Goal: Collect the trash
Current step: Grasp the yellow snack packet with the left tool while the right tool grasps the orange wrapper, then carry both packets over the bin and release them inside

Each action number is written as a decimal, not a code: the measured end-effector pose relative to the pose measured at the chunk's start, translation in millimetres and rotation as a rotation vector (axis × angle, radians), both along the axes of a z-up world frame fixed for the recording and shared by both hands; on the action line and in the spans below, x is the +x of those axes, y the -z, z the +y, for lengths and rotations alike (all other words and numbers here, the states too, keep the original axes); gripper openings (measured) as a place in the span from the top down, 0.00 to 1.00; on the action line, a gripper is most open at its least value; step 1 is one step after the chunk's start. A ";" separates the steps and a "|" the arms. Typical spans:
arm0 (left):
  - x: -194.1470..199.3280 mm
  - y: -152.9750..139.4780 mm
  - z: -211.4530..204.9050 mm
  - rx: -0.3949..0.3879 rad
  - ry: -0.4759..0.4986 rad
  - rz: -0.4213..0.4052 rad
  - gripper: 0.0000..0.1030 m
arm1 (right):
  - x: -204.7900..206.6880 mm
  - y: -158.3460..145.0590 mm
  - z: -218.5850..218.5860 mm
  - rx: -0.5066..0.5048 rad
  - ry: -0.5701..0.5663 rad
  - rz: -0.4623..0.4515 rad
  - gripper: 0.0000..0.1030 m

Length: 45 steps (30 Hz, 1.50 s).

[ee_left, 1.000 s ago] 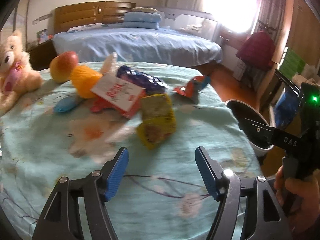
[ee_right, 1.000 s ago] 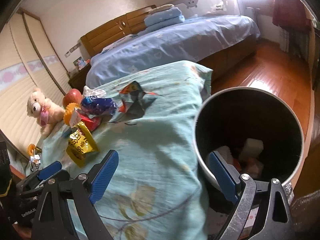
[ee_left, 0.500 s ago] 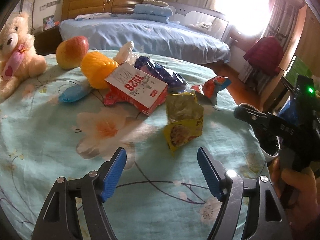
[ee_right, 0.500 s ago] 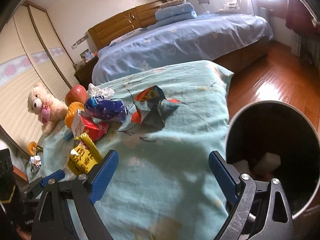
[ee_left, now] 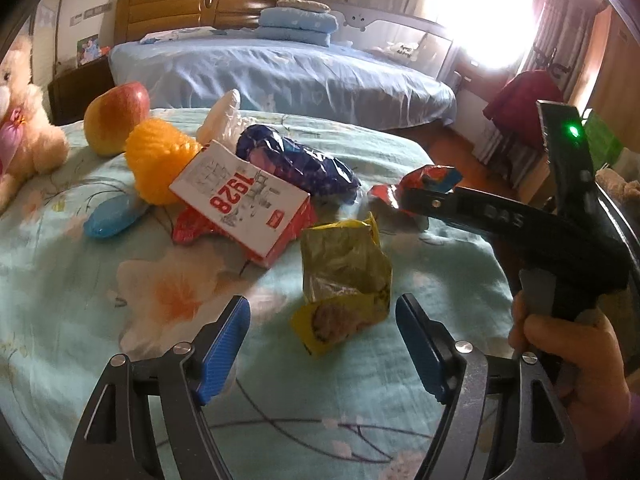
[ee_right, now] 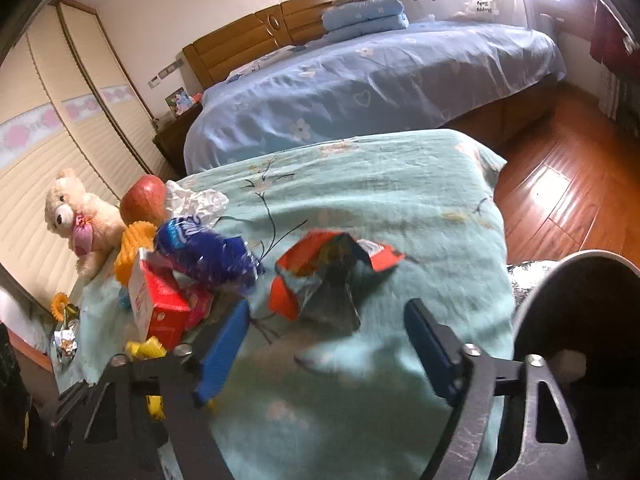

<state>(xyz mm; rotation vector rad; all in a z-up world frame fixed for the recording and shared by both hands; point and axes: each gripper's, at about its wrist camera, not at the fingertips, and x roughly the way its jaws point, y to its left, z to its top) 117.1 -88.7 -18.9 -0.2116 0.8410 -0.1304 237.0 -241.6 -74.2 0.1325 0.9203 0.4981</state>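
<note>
Two claws over a teal floral-cloth counter (ee_left: 60, 280), both pitched down at the litter. Left claw (ee_left: 322, 344) stands apart and empty, straddling the approach to a crumpled yellow snack wrapper (ee_left: 344, 280) just ahead of its pads; likely next pick. Right claw (ee_right: 326, 344) is closing with nothing between its pads yet; a torn red wrapper (ee_right: 328, 276) lies just ahead. Trash is bunched mid-counter: red-and-white carton (ee_left: 244, 204), blue foil bag (ee_left: 296, 164). Apple (ee_left: 116, 118), orange plush ball (ee_left: 158, 160) and teddy bear (ee_right: 80, 216) sit behind, probably not trash. Dark bin (ee_right: 580, 304) waits beside the counter's right edge, close for short drops.
</note>
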 end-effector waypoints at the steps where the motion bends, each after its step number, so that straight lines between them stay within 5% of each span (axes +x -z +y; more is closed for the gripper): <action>1: 0.7 1.9 -0.9 -0.003 0.003 0.002 0.39 | 3.1 1.5 2.0 -0.003 0.000 0.004 0.33; 4: 8.6 7.6 -2.6 -0.019 0.023 0.022 0.63 | 8.7 6.8 5.7 -0.017 -0.004 0.021 0.59; 6: 11.1 6.9 -3.1 -0.021 0.023 0.012 0.66 | 8.3 7.7 6.1 -0.022 -0.006 0.020 0.77; 8: 12.4 6.4 -4.3 -0.021 0.032 0.006 0.88 | 6.1 6.6 4.9 -0.019 -0.011 0.015 0.86; 12: 11.9 5.6 -4.2 -0.019 0.043 -0.009 0.92 | -0.6 3.9 1.8 -0.023 -0.010 0.007 0.93; 45: -13.4 -10.5 -60.0 0.002 0.177 -0.051 0.94 | -107.3 -19.8 -92.3 0.051 0.148 -0.054 0.96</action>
